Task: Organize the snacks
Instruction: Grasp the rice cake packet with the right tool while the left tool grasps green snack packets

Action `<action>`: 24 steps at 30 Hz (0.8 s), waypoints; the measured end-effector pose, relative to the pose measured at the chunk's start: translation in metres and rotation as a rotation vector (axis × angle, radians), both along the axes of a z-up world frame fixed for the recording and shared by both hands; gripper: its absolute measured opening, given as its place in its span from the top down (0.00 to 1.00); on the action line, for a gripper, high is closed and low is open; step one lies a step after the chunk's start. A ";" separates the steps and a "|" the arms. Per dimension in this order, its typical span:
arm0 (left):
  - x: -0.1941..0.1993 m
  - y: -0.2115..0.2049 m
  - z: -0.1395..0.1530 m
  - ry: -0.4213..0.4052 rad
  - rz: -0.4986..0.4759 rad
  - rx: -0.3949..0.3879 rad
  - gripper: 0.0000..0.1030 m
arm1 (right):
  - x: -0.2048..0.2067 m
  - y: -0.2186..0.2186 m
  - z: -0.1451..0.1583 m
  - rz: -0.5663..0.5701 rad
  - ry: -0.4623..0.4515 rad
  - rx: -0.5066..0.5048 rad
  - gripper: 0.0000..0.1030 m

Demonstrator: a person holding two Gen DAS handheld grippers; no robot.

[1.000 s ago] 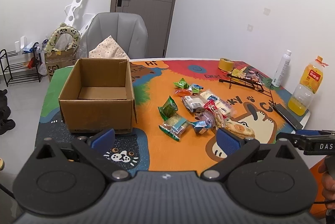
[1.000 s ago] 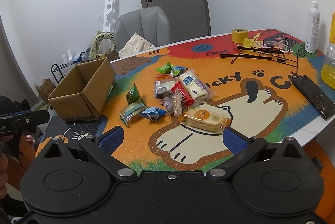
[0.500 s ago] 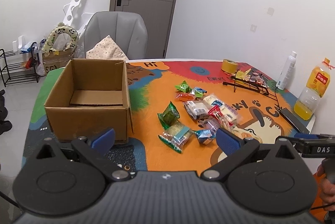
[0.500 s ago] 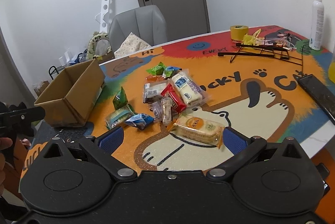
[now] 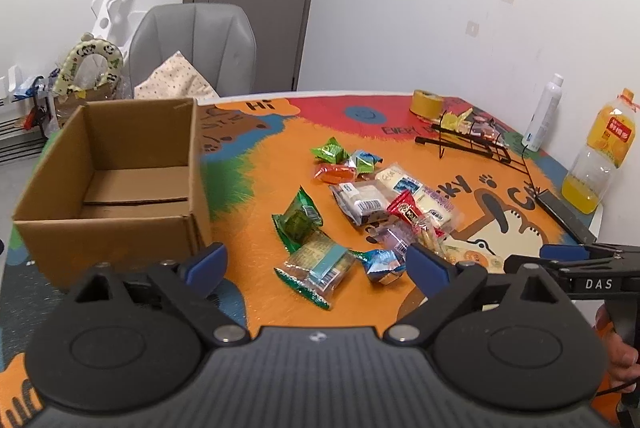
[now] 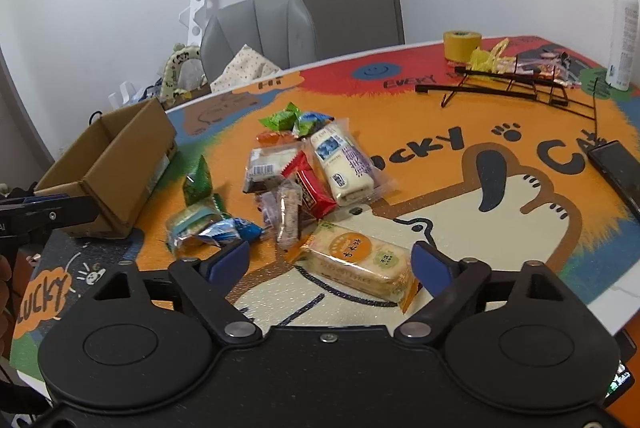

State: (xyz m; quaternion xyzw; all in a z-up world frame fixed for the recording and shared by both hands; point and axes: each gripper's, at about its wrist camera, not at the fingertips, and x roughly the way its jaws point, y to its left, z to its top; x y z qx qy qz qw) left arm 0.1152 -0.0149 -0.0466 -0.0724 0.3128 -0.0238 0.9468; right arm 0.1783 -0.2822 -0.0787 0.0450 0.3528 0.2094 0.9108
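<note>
A pile of wrapped snacks point(image 5: 372, 204) lies mid-table; it also shows in the right wrist view point(image 6: 304, 172). An empty open cardboard box point(image 5: 112, 180) stands at the left, seen in the right wrist view point(image 6: 116, 164) too. My left gripper point(image 5: 316, 264) is open and empty, hovering above a clear pack with a teal label point(image 5: 316, 268). My right gripper point(image 6: 332, 262) is open and empty, its fingers on either side of a yellow cracker pack point(image 6: 360, 260) and just above it. The right gripper's tip point(image 5: 560, 256) shows at the left wrist view's right edge.
A black wire rack point(image 6: 516, 84), a yellow tape roll point(image 6: 462, 42), a white bottle point(image 6: 622, 36) and a phone point(image 6: 618, 176) sit at the right. An orange juice bottle point(image 5: 600, 156) stands at the far right. A grey chair point(image 5: 192, 48) is behind the table.
Both grippers have moved forward and down toward the snack pile. The cracker pack now sits between the right gripper's fingers. Both stay open.
</note>
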 end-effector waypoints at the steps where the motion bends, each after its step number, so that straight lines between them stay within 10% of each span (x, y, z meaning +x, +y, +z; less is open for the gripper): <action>1: 0.004 -0.001 -0.002 0.006 -0.001 0.001 0.08 | 0.003 0.001 -0.003 0.004 0.006 -0.002 0.18; 24: 0.069 -0.011 -0.047 0.133 -0.011 0.007 0.25 | 0.052 0.004 -0.038 0.045 0.085 -0.010 0.37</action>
